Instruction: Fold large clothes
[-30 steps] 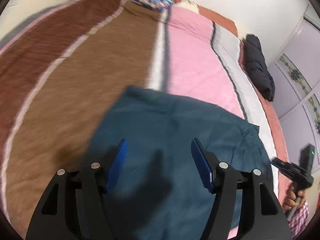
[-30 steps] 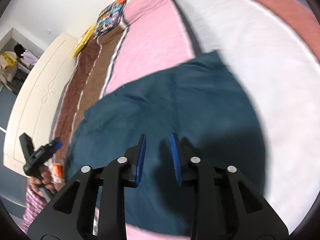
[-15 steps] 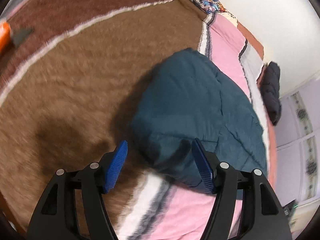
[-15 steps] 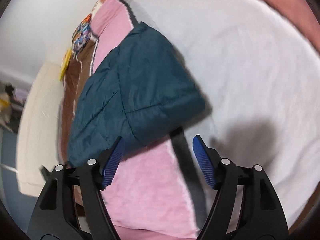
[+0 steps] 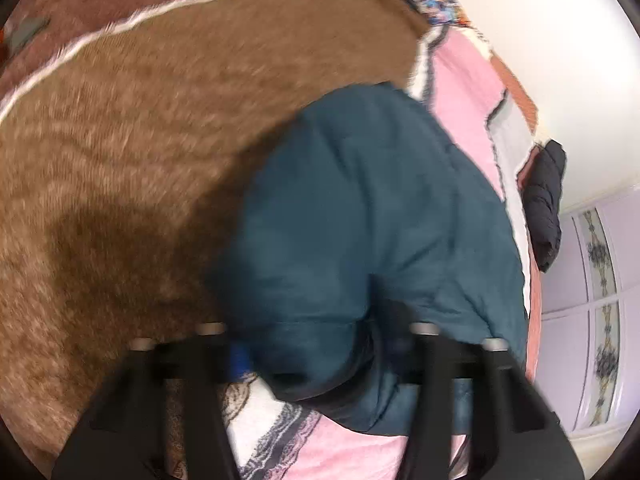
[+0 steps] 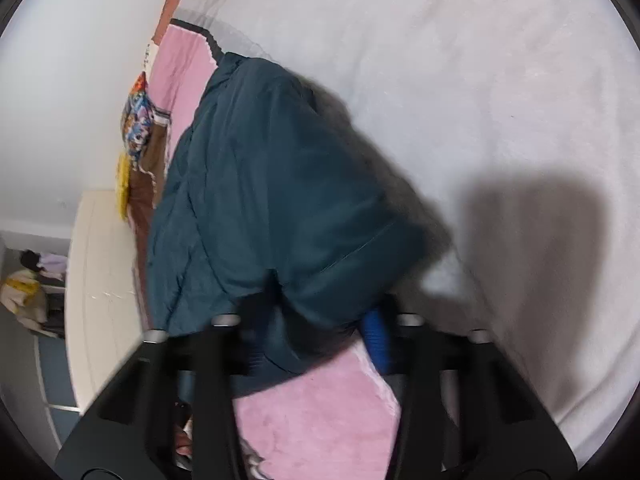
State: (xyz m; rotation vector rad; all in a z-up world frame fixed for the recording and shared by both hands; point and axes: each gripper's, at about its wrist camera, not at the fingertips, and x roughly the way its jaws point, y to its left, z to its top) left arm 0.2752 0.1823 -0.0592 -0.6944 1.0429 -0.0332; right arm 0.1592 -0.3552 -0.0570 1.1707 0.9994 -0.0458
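Note:
A teal padded jacket (image 5: 360, 208) lies folded on the striped bed blanket (image 5: 140, 140). In the left wrist view my left gripper (image 5: 316, 356) straddles the jacket's near left corner. Its jaws are closing, and bunched fabric fills the gap and hides the right pad. In the right wrist view the same jacket (image 6: 272, 184) stretches away from me. My right gripper (image 6: 316, 344) has the near right corner between its closing jaws, the blue pad (image 6: 376, 340) pressed against the cloth. Both views are blurred by motion.
The blanket has brown, pink (image 6: 320, 412) and white (image 6: 480, 80) bands. A black jacket (image 5: 544, 208) lies at the bed's far edge near lilac wardrobe doors (image 5: 592, 300). A patterned pillow (image 6: 138, 120) and a yellow item (image 6: 124, 184) sit at the head end.
Both grippers dropped to the jacket's near edge. Half a second ago their jaws stood wide with nothing between them; now each has closed onto a corner of the teal fabric.

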